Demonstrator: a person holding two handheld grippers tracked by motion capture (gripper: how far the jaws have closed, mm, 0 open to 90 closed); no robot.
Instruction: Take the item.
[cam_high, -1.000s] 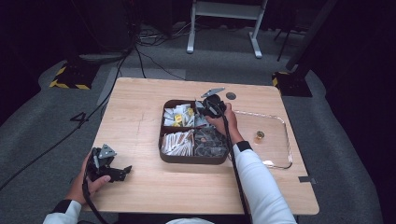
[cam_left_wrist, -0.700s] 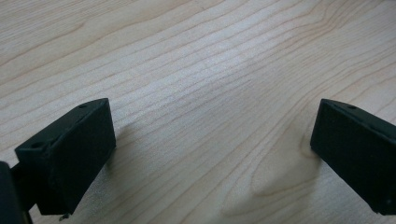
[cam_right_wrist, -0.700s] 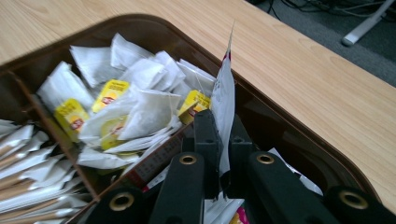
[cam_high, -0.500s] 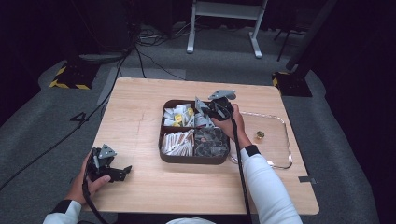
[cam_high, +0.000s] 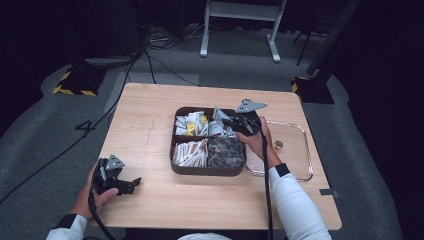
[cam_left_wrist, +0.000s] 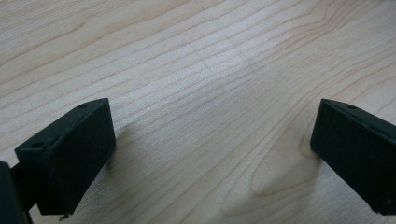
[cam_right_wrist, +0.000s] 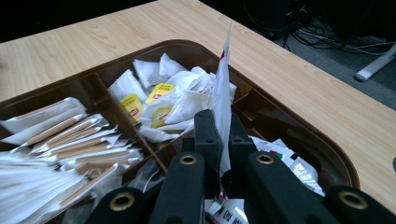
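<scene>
White paper sachet (cam_right_wrist: 223, 88) stands upright, clamped thin between the right gripper (cam_right_wrist: 219, 140) jaws above the brown tray (cam_high: 207, 170). Glass dish (cam_high: 305, 150) lies just right of it; the left gripper (cam_left_wrist: 212, 144) rests unclenched and bare, far left.

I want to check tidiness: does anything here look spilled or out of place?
Nothing looks spilled. The one odd item is a flat white paper packet, standing upright above the brown compartment tray because the right hand-held gripper pinches it.

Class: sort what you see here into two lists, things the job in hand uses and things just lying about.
In use: right gripper, white packet pinched in it, brown divided tray.
Lying about: clear glass tray, small gold object in it, left gripper resting open on table.
</scene>
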